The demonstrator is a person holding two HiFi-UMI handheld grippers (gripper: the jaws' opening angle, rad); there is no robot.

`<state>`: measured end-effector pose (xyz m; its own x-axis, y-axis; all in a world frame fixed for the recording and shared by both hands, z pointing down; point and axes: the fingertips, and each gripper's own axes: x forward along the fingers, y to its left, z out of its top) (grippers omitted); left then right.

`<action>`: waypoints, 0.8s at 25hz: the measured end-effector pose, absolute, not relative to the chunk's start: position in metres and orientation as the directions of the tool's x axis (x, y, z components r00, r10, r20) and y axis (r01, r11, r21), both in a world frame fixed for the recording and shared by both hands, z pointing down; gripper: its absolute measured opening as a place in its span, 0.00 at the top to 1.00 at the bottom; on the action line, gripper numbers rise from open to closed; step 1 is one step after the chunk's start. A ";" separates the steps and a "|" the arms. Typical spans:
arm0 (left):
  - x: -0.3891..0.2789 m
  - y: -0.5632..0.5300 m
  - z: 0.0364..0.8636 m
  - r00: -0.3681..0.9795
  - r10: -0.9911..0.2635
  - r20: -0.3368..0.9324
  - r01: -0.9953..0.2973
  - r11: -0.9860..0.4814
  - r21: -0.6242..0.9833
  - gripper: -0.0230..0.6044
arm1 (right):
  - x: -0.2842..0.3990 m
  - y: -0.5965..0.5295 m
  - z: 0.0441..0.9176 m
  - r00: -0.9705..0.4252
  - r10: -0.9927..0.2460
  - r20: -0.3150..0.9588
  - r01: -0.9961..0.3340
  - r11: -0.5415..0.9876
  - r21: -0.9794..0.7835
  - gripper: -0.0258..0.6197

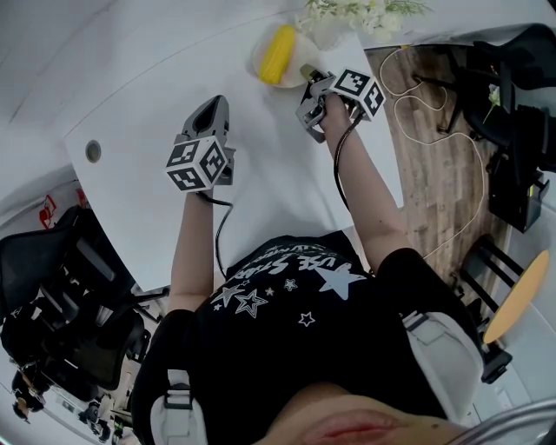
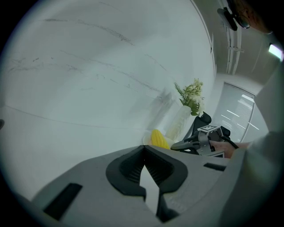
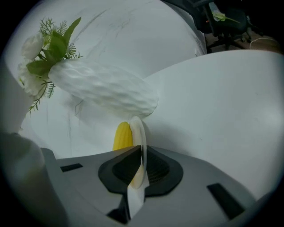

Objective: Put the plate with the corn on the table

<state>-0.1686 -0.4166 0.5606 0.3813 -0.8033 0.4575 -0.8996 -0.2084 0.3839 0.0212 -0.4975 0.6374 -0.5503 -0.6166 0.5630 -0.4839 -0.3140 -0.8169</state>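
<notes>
The right gripper point(image 1: 307, 78) fingers are clamping the plate point(image 1: 257, 63) rim at upper centre, with the corn point(image 1: 278, 54) lying beyond them. The left gripper point(image 1: 215, 104), fingers together and empty, is hovering lower-left.

The flowers point(image 1: 365, 13) run off the head view's top edge, and the right hand-held gripper point(image 1: 307, 78) covers part of the plate point(image 1: 258, 59).

Right claw point(image 3: 140, 148), jaws closed on the rim of a pale plate point(image 3: 138, 128), which was seen edge-on between the pads. A yellow corn point(image 3: 123, 136) lay on the plate's left face. Just beyond stood a ribbed white vase point(image 3: 104, 88) holding white flowers point(image 3: 44, 57), on the white table point(image 3: 222, 106).
</notes>
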 end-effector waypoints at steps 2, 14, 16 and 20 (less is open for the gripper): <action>-0.168 -0.416 0.560 0.383 -0.803 0.456 -0.898 -0.208 0.387 0.95 | 0.020 -0.497 0.637 -0.546 -0.602 0.583 -0.526 -0.295 -0.797 0.93; -0.176 -0.411 0.555 0.377 -0.810 0.449 -0.897 -0.199 0.395 0.95 | 0.016 -0.491 0.632 -0.472 -0.583 0.662 -0.671 -0.249 -0.698 0.73; -0.176 -0.411 0.554 0.377 -0.810 0.449 -0.897 -0.198 0.396 0.95 | 0.019 -0.492 0.631 -0.465 -0.598 0.653 -0.662 -0.256 -0.705 0.73; -0.175 -0.411 0.554 0.378 -0.811 0.446 -0.896 -0.198 0.399 0.95 | 0.027 -0.491 0.631 -0.430 -0.612 0.663 -0.682 -0.261 -0.684 0.72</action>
<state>-0.1754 -0.4111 0.5536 0.3778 -0.8113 0.4462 -0.8956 -0.1978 0.3985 0.0266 -0.4915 0.6314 -0.4304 -0.6125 0.6631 -0.6816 -0.2611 -0.6836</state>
